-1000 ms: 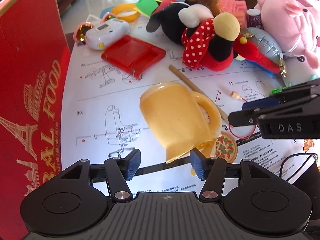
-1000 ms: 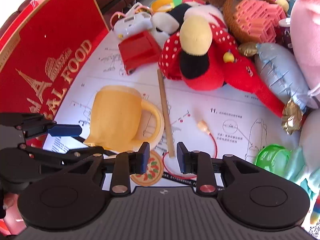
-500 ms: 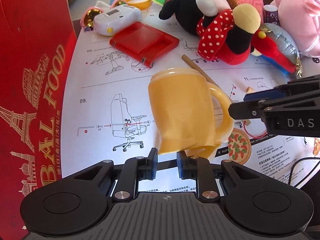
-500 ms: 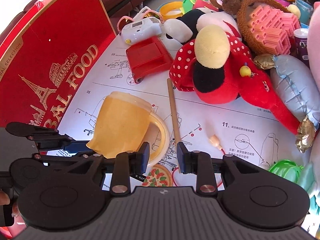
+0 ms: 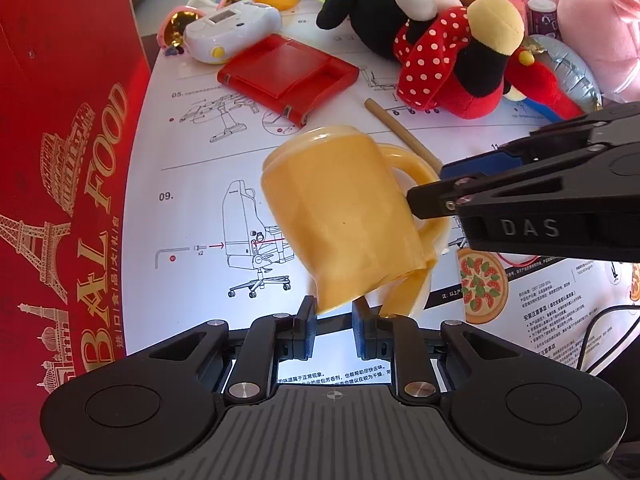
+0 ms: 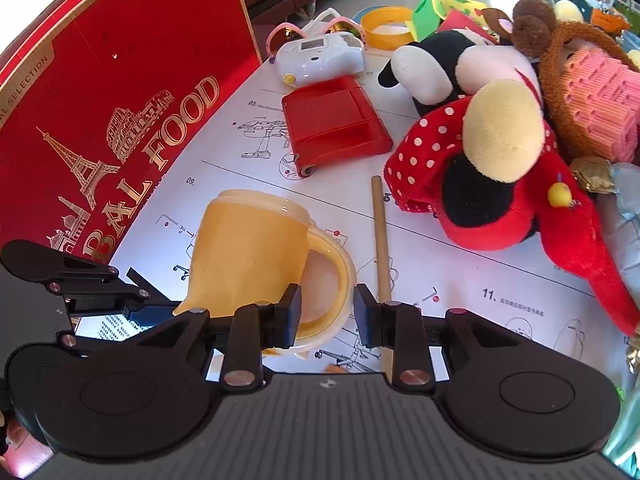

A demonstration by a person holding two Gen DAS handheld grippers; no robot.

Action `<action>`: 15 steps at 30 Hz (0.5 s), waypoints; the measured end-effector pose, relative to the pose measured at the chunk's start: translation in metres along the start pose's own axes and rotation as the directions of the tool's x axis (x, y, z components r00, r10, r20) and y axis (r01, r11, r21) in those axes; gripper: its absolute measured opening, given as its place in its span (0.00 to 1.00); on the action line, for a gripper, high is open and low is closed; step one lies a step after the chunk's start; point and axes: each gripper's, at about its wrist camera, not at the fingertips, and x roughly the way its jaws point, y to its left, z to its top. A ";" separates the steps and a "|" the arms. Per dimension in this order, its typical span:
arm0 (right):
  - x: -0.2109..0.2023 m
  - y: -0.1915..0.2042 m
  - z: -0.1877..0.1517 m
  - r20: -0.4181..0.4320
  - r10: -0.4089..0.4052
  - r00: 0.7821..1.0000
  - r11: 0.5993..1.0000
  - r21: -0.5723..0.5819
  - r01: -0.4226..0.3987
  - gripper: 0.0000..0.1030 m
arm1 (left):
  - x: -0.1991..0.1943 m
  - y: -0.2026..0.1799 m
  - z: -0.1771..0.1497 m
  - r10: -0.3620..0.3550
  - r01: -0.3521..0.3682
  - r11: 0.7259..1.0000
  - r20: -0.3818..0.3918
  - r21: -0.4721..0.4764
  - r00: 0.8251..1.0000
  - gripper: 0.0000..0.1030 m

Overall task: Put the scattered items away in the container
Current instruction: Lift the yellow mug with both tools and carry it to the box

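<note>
A soft yellow mug (image 5: 344, 220) lies tilted on the printed instruction sheet (image 5: 192, 184), its lower edge crumpled. My left gripper (image 5: 334, 316) is shut on that crumpled edge, a pad on each side. In the right wrist view the same mug (image 6: 248, 248) sits just ahead of my right gripper (image 6: 328, 308), which stands open with the mug's handle (image 6: 340, 264) in line with the gap, not pinched. The right gripper (image 5: 428, 196) reaches in from the right, its tips at the handle. The tall red "FOOD" box (image 5: 60, 160) stands along the left.
A wooden stick (image 6: 380, 240) lies right of the mug. Further back are a flat red case (image 5: 288, 76), a white toy camera (image 5: 232, 32), a polka-dot mouse plush (image 5: 460, 60) and a pink pig plush (image 5: 592, 28). A black cable (image 5: 600, 328) lies at lower right.
My left gripper's jaws came together on the mug's lower edge, and the mug now sits tilted in the grip. My right gripper shifted left, from over the stick to the mug's handle.
</note>
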 end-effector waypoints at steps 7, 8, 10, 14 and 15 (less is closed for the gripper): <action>0.013 0.004 -0.001 -0.030 -0.011 0.999 1.000 -0.002 0.011 0.31 | 0.000 0.004 0.001 -0.018 0.018 1.000 -0.004 -0.016 1.000 0.17; 0.013 0.004 -0.001 -0.030 -0.022 0.999 1.000 0.002 0.023 0.27 | 0.000 0.005 0.001 -0.022 0.022 1.000 -0.005 -0.022 1.000 0.17; 0.013 0.001 0.000 -0.034 -0.027 0.999 0.999 0.030 0.028 0.23 | 0.000 0.006 0.001 -0.025 0.025 0.999 -0.006 -0.028 1.000 0.21; 0.013 0.001 0.002 -0.049 -0.027 0.998 0.999 0.045 0.029 0.22 | 0.000 0.005 0.002 -0.019 0.019 0.999 0.001 -0.030 1.000 0.27; 0.012 0.002 0.002 -0.050 -0.031 0.998 0.999 0.040 0.033 0.22 | 0.000 0.004 0.002 -0.018 0.018 0.999 0.005 -0.028 1.000 0.30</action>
